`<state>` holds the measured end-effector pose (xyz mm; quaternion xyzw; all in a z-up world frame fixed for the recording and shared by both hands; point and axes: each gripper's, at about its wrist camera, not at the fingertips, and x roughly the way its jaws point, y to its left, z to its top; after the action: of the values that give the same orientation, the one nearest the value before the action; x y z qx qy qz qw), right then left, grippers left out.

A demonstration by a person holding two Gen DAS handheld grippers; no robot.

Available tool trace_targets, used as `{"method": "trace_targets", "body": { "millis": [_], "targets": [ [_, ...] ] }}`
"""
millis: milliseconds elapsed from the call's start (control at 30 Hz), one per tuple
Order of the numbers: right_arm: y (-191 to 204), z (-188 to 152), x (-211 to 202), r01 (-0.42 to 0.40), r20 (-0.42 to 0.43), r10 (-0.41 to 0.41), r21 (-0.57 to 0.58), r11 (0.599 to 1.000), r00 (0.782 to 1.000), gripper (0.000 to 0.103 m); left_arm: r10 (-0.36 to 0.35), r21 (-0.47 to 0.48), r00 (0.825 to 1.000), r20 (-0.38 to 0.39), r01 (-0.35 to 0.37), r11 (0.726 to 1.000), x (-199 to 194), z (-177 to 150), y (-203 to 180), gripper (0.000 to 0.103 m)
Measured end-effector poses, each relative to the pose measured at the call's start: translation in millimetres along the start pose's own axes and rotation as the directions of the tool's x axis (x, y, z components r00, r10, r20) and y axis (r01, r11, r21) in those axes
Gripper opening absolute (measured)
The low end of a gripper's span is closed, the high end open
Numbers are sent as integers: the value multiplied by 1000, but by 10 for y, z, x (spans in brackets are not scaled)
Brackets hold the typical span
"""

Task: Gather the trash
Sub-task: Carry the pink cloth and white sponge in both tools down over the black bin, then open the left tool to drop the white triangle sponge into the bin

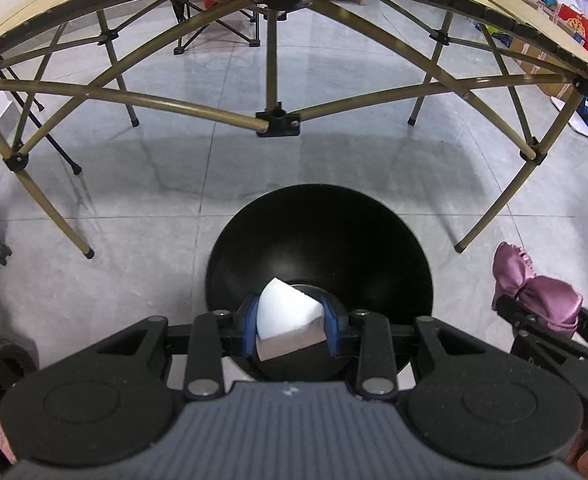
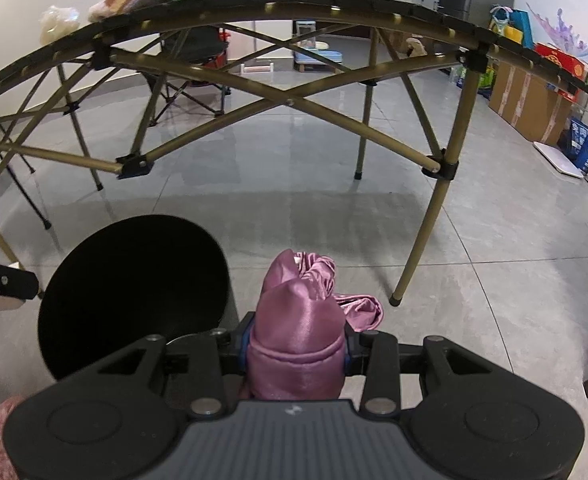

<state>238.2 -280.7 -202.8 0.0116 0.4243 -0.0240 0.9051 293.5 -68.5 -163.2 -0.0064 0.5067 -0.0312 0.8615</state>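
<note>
Because it looks light and compressible, a white foam-like block (image 1: pixel 288 314) is pinched across its middle by the left gripper (image 1: pixel 291 322), tilted steeply down over the open black bin (image 1: pixel 373 240). Beside the bin, the right gripper (image 2: pixel 295 354) is clamped on soft, slippery-looking purple satin fabric (image 2: pixel 297 320), likewise angled down.
</note>
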Motion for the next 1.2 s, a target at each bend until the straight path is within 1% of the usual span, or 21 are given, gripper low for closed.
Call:
{"method": "trace_targets", "body": {
  "millis": [300, 533, 633, 900, 1067, 1133, 1200],
  "targets": [
    [-70, 76, 129, 27, 3, -27, 14, 1000, 1000, 37, -22, -42, 1000, -21, 21, 999, 172, 167, -111, 33],
    [-151, 96, 227, 52, -8, -52, 32, 998, 999, 37, -40, -46, 996, -78, 36, 998, 386, 209, -276, 33],
    [-174, 75, 294, 54, -27, -53, 30, 998, 998, 37, -44, -45, 994, -101, 39, 998, 479, 204, -333, 33],
    [-226, 45, 379, 61, -47, -59, 41, 997, 997, 37, -29, -49, 987, -156, 22, 999, 693, 187, -393, 33],
    [-238, 23, 395, 53, -58, -51, 43, 998, 997, 37, -9, -59, 985, -171, -2, 998, 787, 191, -373, 34],
    [-239, 30, 406, 50, -60, -47, 44, 998, 997, 37, -5, -57, 984, -177, -6, 998, 805, 185, -377, 35],
    [-238, 29, 408, 46, -62, -43, 46, 998, 997, 37, -3, -59, 983, -183, -8, 998, 814, 187, -378, 39]
  ]
}}
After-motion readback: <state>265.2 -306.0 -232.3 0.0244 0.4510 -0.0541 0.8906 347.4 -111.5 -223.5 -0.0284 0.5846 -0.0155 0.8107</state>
